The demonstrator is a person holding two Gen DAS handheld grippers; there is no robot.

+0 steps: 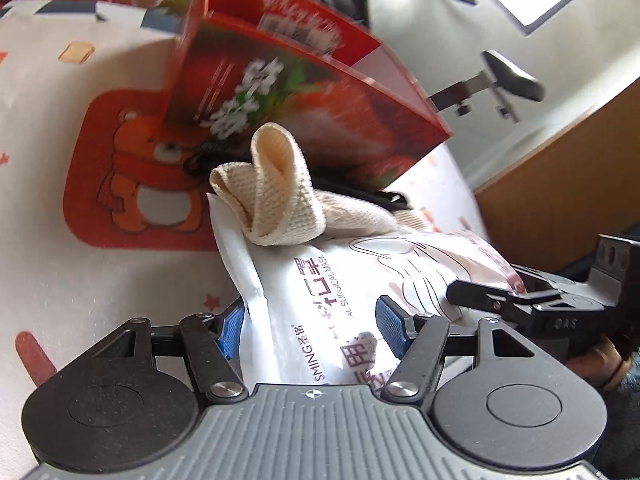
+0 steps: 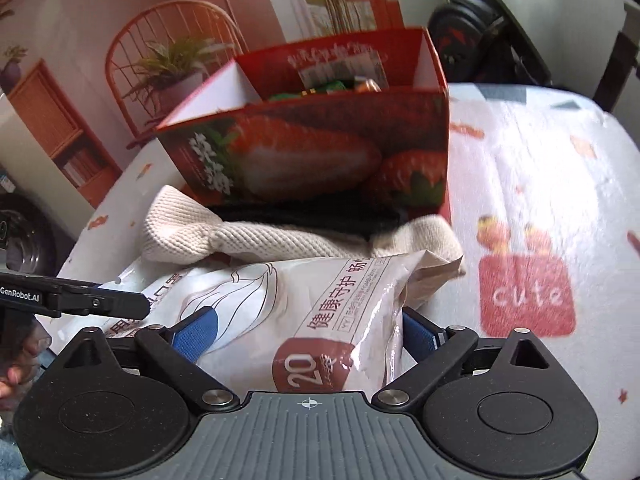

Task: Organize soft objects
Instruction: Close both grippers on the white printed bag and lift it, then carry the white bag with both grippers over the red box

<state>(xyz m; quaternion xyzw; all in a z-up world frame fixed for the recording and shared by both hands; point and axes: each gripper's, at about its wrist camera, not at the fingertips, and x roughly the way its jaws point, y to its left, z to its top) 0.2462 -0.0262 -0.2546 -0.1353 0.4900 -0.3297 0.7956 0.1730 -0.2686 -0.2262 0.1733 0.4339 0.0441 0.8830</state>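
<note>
A white surgical-mask pack (image 1: 320,280) (image 2: 280,300) lies between the blue pads of both grippers. My left gripper (image 1: 310,328) is shut on one end of it. My right gripper (image 2: 308,336) grips the other end, where the wrapper is crumpled against its pad. A cream knitted cloth (image 1: 276,196) (image 2: 240,236) rests folded on the pack's far edge, with a black item (image 2: 304,214) partly hidden under it. Behind stands an open red strawberry box (image 1: 304,92) (image 2: 320,152). The right gripper's finger (image 1: 480,296) shows in the left wrist view and the left one's finger (image 2: 100,304) in the right wrist view.
Everything sits on a white cover with cartoon prints (image 1: 80,280) (image 2: 540,160). Some small packets lie inside the box (image 2: 344,86). A wooden panel (image 1: 560,184) and exercise gear (image 1: 508,76) stand beyond the cover's edge. A person's hand (image 2: 12,380) is at the lower left.
</note>
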